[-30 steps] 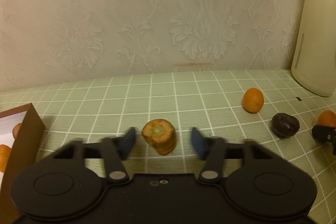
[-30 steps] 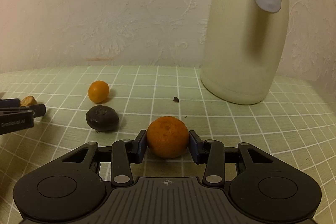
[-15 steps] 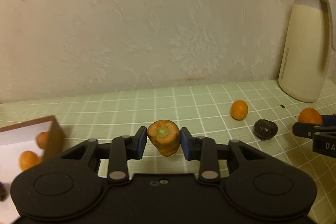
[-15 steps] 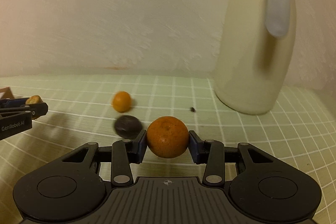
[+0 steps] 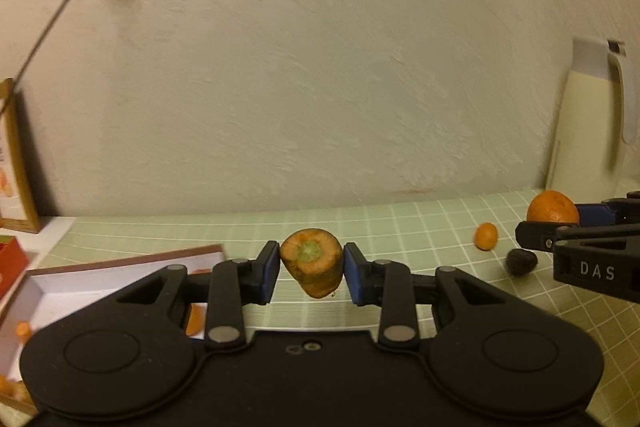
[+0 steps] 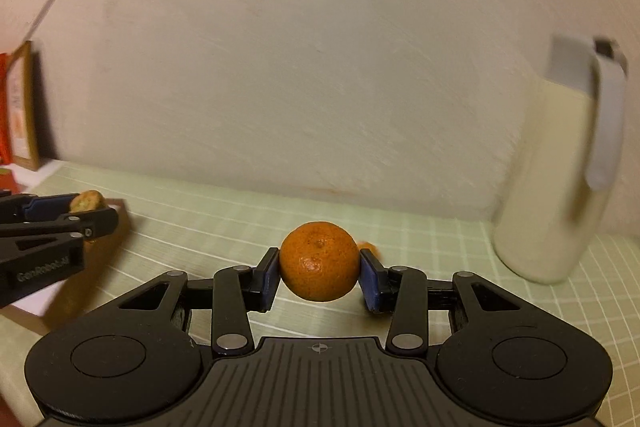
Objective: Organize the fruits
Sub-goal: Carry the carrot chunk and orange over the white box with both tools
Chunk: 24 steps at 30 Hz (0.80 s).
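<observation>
Left gripper (image 5: 311, 273) pinches a carrot stub (image 5: 312, 262), cut face toward the camera, held clear above the table (image 5: 400, 227) just right of the open box (image 5: 120, 279). Right gripper (image 6: 319, 271) pinches a mandarin (image 6: 319, 261), also off the table, well right of the box (image 6: 116, 239). On the table right of the box: 1 small orange fruit (image 5: 486, 235) and 1 dark round fruit (image 5: 521, 261) near each other. Cream jug (image 6: 552, 179) stands far right of the box, against the wall.
</observation>
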Each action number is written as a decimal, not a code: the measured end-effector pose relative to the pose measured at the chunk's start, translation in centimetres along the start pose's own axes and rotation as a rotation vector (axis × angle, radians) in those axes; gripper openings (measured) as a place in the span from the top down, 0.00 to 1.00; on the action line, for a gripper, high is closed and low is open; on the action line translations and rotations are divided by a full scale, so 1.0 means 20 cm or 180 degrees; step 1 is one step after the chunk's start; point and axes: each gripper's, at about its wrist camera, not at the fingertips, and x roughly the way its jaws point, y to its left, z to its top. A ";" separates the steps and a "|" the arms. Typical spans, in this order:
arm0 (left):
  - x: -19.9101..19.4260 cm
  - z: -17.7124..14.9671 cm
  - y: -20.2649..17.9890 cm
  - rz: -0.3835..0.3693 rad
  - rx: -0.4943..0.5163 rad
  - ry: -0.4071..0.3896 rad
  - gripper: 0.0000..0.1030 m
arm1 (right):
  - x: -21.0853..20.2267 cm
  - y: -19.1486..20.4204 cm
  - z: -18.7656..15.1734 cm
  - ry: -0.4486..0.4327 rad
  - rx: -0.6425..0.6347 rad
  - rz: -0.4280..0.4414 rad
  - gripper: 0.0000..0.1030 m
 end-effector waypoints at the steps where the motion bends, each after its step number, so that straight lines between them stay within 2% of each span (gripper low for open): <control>1: -0.01 0.00 0.02 0.0027 -0.0008 -0.0009 0.76 | -0.01 0.03 0.01 -0.0024 -0.0024 0.0024 0.59; 24: -0.31 -0.06 0.48 0.0469 -0.0381 -0.0193 0.76 | -0.11 0.62 0.13 -0.0261 -0.0436 0.0636 0.59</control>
